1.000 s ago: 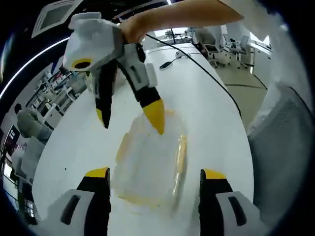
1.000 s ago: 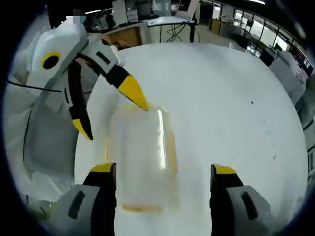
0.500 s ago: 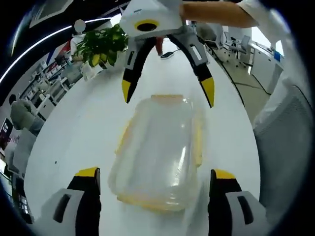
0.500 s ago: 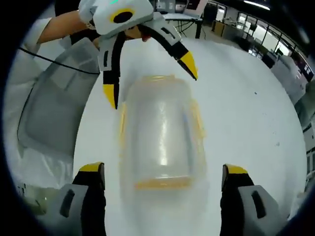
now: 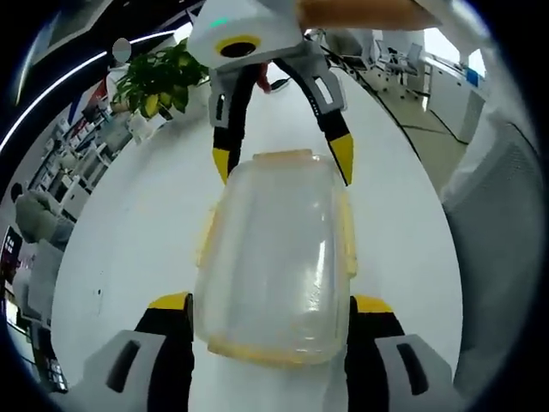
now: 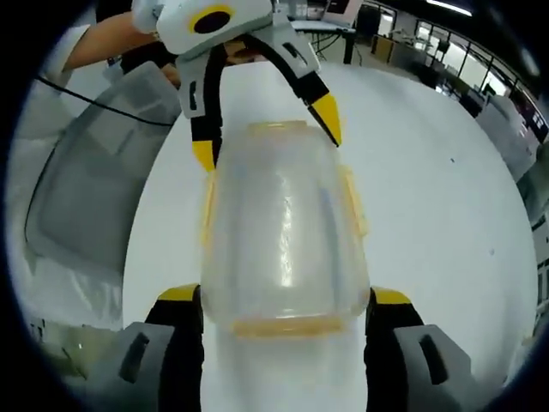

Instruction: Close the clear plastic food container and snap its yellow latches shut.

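Left gripper view: left gripper (image 5: pixel 271 306) jaws spread, one on each side of the near end of the clear container (image 5: pixel 274 257), seemingly touching its sides; right gripper (image 5: pixel 283 163) straddles the far end.
Container: on the white table (image 5: pixel 137 232), lid on, yellow latches (image 5: pixel 346 245) along its edges.
Right gripper view: right gripper (image 6: pixel 284 303) jaws flank the container (image 6: pixel 281 232) likewise; left gripper (image 6: pixel 268 137) opposite.

Clear container (image 5: pixel 274 249) (yellow latches (image 5: pixel 346 245)), white table (image 5: pixel 137 232).

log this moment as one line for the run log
stage: grippers flank both ends | object: clear plastic food container with yellow latches, lid on, on white table | left gripper: open | right gripper: open | latches: cannot tell
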`<state>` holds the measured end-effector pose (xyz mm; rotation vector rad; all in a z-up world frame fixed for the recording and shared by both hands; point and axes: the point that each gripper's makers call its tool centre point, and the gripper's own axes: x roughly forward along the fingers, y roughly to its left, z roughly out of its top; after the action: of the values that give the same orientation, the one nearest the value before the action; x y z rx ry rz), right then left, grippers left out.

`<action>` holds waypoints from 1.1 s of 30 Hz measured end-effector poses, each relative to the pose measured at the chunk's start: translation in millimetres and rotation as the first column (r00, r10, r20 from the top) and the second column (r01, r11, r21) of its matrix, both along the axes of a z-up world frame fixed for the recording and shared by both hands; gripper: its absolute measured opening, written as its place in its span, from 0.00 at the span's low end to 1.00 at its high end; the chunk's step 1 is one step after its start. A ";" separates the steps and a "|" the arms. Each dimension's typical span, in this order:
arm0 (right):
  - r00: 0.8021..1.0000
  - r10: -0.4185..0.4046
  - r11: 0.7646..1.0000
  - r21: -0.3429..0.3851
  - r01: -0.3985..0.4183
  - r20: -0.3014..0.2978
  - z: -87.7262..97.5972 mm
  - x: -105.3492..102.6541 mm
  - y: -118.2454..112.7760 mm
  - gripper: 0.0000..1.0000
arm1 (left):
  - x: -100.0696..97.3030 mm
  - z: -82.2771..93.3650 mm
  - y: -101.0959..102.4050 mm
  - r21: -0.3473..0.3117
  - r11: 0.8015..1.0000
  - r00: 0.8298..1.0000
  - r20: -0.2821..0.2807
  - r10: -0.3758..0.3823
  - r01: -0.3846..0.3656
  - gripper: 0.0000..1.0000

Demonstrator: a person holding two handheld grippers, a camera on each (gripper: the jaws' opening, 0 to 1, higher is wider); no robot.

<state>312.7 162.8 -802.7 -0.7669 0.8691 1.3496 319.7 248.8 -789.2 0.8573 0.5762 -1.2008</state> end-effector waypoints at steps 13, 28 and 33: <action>1.000 0.029 0.999 0.018 -0.029 -0.006 1.7 -15.5 59.4 0.74 | -17.2 1.8 63.0 -0.013 0.999 0.999 -0.009 0.033 -0.033 0.68; 0.999 0.049 0.999 -0.008 -0.049 -0.014 0.1 -38.3 126.8 0.74 | -43.1 1.9 127.2 -0.015 0.998 0.998 -0.012 0.057 -0.057 0.68; 0.999 0.044 0.999 -0.014 -0.044 -0.016 -0.6 -42.5 140.9 0.74 | -46.7 1.3 140.6 -0.004 0.999 0.999 -0.010 0.049 -0.049 0.68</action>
<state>270.2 303.6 -803.3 -0.7912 0.8795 1.3917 273.1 389.5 -787.9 0.8293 0.5992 -1.1615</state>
